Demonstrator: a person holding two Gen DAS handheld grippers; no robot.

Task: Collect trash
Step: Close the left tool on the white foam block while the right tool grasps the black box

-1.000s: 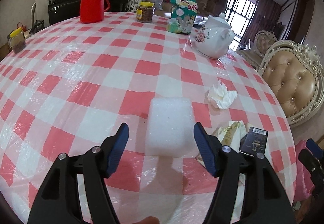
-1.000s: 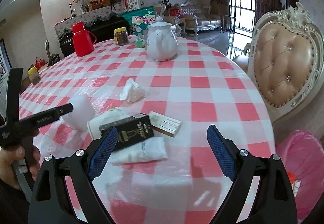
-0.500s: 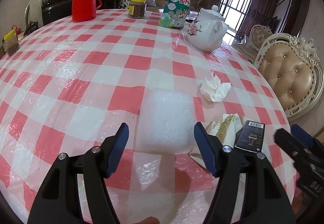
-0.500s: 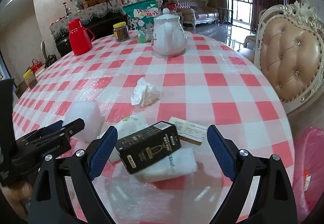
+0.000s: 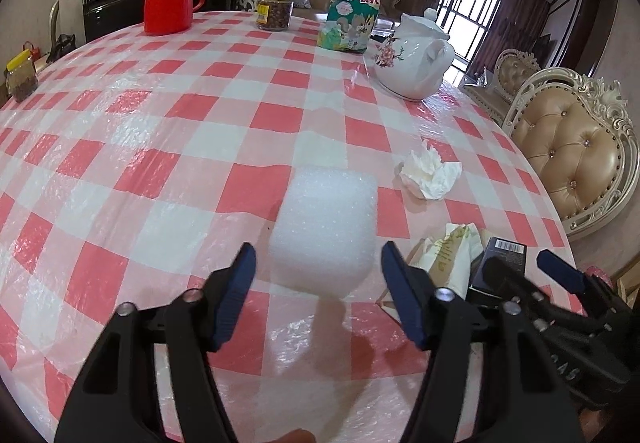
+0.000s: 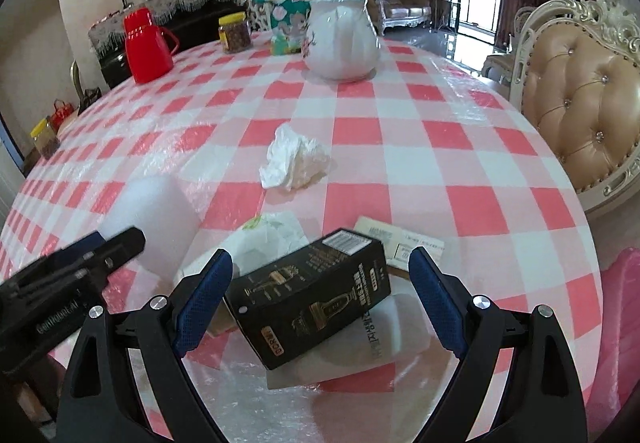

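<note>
Both handheld tools are built alike. The left tongs (image 5: 318, 283) have matte black arms shaped like open triangular frames, each with a cut-out slot near its base. Round silver screws sit at the pivots, two on each arm. The fingers (image 5: 236, 295) carry long dark blue pads. The right tongs (image 6: 320, 299) match: black arms, silver screws, and blue pads (image 6: 202, 301) with a fine dotted grip texture. Pale embossed lettering runs along the black side of each tool, too distorted to read.
</note>
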